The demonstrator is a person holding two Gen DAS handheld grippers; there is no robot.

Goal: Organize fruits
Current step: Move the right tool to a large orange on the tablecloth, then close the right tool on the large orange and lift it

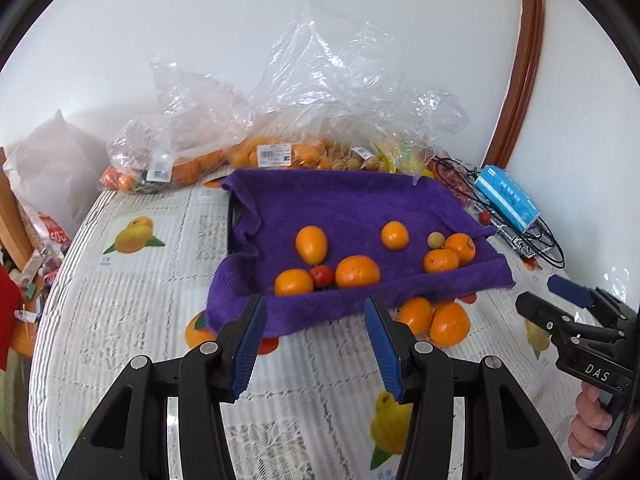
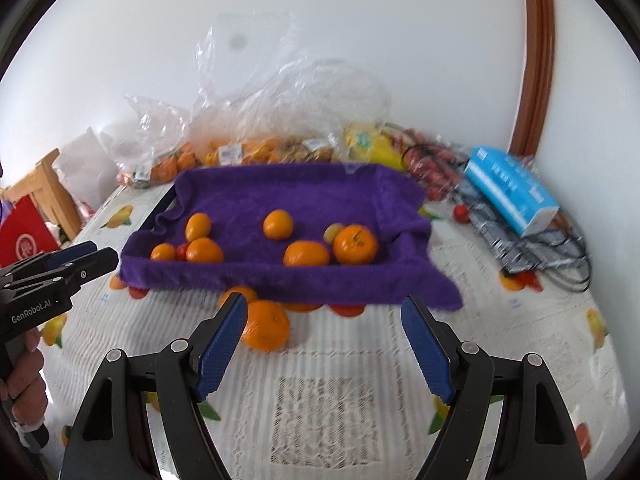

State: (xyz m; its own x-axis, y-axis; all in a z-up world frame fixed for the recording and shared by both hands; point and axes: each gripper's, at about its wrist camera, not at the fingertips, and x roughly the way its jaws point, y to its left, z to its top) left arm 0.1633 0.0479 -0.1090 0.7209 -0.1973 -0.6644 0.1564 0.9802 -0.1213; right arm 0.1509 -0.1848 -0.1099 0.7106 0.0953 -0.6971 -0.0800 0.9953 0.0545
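Grippers both apart, empty: left gripper (image 1: 316,312), right gripper (image 2: 324,312); only right view shows red bag (image 2: 24,236).

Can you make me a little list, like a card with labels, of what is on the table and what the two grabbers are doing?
tray: lined with a purple towel
in tray: six orange fruits, one small red fruit, one small pale fruit
outside tray: two oranges on the tablecloth, beside the tray's near edge
behind tray: clear plastic bags of fruit by the wall
right of tray: blue box on black cables
left gripper: open, empty, in front of the tray
right gripper: open, empty, near one loose orange
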